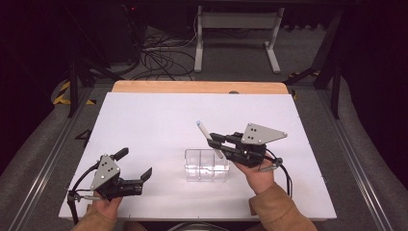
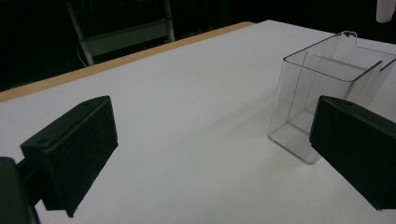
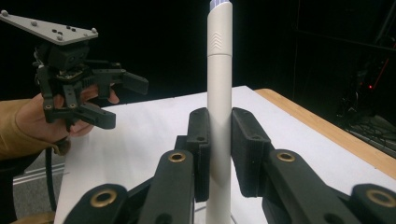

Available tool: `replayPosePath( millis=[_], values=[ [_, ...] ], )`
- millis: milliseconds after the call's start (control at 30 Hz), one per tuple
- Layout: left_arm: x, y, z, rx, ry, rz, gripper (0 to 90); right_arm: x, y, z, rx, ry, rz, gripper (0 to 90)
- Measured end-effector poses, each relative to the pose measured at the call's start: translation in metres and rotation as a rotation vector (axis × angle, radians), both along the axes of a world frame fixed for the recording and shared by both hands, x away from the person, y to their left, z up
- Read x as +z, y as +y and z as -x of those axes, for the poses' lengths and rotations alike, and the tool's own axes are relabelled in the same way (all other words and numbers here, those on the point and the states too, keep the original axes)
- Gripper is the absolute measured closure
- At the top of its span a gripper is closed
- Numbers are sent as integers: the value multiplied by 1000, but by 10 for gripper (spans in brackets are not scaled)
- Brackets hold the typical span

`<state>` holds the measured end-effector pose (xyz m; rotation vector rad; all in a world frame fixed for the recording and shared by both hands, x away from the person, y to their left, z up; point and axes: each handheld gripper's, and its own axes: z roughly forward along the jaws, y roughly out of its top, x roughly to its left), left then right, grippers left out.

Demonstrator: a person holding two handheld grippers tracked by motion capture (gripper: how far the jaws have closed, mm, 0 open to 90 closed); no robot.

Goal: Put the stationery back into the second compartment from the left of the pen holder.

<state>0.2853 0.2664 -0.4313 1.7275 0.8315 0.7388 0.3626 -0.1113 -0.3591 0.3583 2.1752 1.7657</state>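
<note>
Across the middle of the high view lies a white tabletop with a bare wooden strip along its far edge; grey floor surrounds it, with a tangle of cables and a white frame stand in the upper centre against a dark room. A clear plastic box, open-topped and divided inside, stands upright just below the frame's centre. At centre right the right tongs are clenched on a white marker pen, which tilts up toward the upper left, its lower end over the box's right rim. In the right gripper view the pen rises upright between the pads. At lower left the left tongs are released, jaws wide apart, holding nothing, well apart from the box.
</note>
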Motion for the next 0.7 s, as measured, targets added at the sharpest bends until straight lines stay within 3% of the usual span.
replayPosePath(
  millis=[367,700],
  values=[
    [0,0,0,-3,0,-2,17,-13,14,2,2,18,-41,784],
    [-1,-1,0,-7,6,-2,17,-22,24,3,3,15,-34,785]
  ],
)
